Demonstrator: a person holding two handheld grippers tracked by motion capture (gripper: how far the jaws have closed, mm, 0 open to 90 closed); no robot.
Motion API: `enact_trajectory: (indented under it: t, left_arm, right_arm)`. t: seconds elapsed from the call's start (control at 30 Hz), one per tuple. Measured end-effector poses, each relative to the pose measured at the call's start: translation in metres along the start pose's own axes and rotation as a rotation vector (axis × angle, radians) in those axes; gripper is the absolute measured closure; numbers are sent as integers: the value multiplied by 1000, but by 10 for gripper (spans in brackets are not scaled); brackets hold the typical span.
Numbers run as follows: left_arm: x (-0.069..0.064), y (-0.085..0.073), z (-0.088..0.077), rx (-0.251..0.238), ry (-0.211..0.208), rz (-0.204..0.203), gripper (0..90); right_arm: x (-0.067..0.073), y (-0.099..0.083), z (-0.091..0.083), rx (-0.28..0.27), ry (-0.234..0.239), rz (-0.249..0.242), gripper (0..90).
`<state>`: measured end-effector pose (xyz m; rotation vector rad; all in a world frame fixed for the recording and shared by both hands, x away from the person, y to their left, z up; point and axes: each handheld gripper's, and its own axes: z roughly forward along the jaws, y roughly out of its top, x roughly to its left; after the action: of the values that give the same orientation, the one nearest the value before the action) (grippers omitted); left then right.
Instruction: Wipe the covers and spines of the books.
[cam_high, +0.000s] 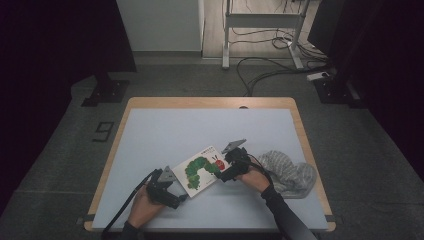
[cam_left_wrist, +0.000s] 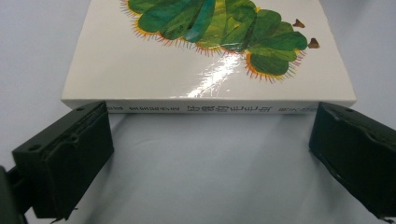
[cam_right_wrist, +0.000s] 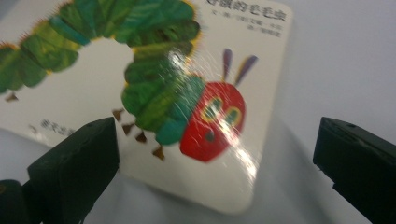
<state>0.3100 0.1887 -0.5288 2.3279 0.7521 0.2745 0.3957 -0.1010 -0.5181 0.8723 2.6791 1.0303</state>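
The book (cam_high: 202, 169) lies flat on the tabletop (cam_high: 165, 130) between both grippers: left gripper (cam_left_wrist: 210, 140) faces its spine, right gripper (cam_right_wrist: 215, 158) its corner; both jaws wide open, empty.

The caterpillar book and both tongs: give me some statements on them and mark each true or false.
1. The book lies flat and closed on the table. True.
2. The left tongs are shut on the book's spine. False: their jaws stand wide open, just short of it.
3. The right tongs are open, near the caterpillar's red head. True.
4. The striped cloth covers the book. False: it lies beside it, apart.
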Motion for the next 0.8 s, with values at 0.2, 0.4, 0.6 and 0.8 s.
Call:
enact_trajectory:
  t: [0.2,0.4,0.6,0.8]
  left_arm:
    - [0,0,0,-1,0,0,0]
    - [0,0,0,0,0,0,0]
    - [0,0,0,-1,0,0,0]
    - [0,0,0,-1,0,-1,0]
  right_arm:
    - [-3,9,13,-7,49,38,0]
    - [-3,14,19,-6,63,57,0]
    - [-2,18,18,6,83,62,26]
    - [-4,20,13,-22,105,110,28]
